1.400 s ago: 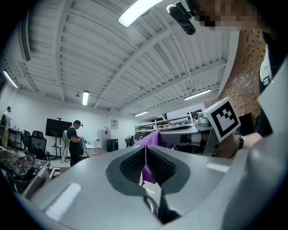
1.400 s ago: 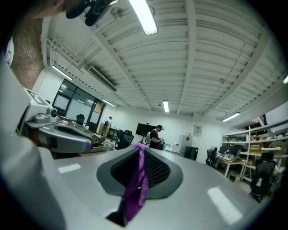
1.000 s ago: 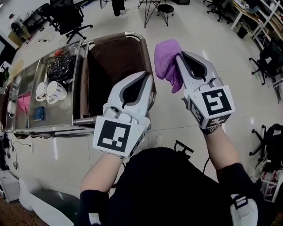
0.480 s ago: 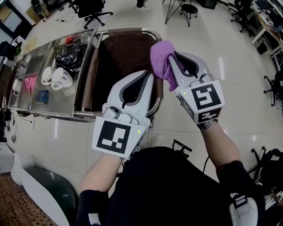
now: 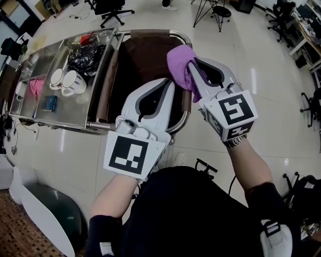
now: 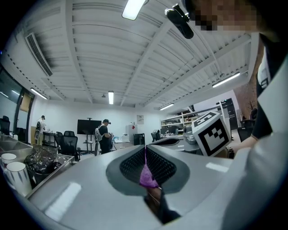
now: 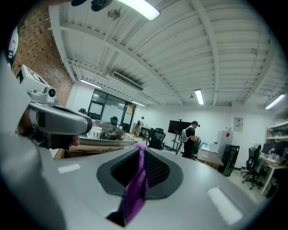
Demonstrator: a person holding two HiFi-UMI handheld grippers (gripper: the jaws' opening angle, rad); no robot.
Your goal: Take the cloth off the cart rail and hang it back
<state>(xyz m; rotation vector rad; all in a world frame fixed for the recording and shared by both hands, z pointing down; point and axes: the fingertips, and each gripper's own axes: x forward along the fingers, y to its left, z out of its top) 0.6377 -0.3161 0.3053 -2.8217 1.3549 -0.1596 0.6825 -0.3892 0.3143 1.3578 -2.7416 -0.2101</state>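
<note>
A purple cloth [image 5: 179, 60] hangs bunched from my right gripper [image 5: 190, 62], which is shut on it. In the right gripper view a strip of the cloth [image 7: 137, 188] runs down between the closed jaws. The cloth hangs over the curved chrome rail [image 5: 185, 116] at the cart's right end, above the brown-lined bin [image 5: 145, 55]. My left gripper [image 5: 170, 83] points up just left of the cloth with its jaws together. A sliver of purple [image 6: 147, 176] shows in the slit between them, and I cannot tell whether it is pinched.
The steel cart top [image 5: 30, 108] carries two white cups [image 5: 67, 80], a black crumpled bag [image 5: 85, 57], a pink item [image 5: 36, 88] and a blue box [image 5: 50, 103]. Office chairs [image 5: 113, 7] and a stool [image 5: 220, 10] stand beyond. A person [image 6: 105, 134] stands far off.
My right gripper has carried the cloth left, from out over the floor to above the cart's end rail. The left gripper has kept its place.
</note>
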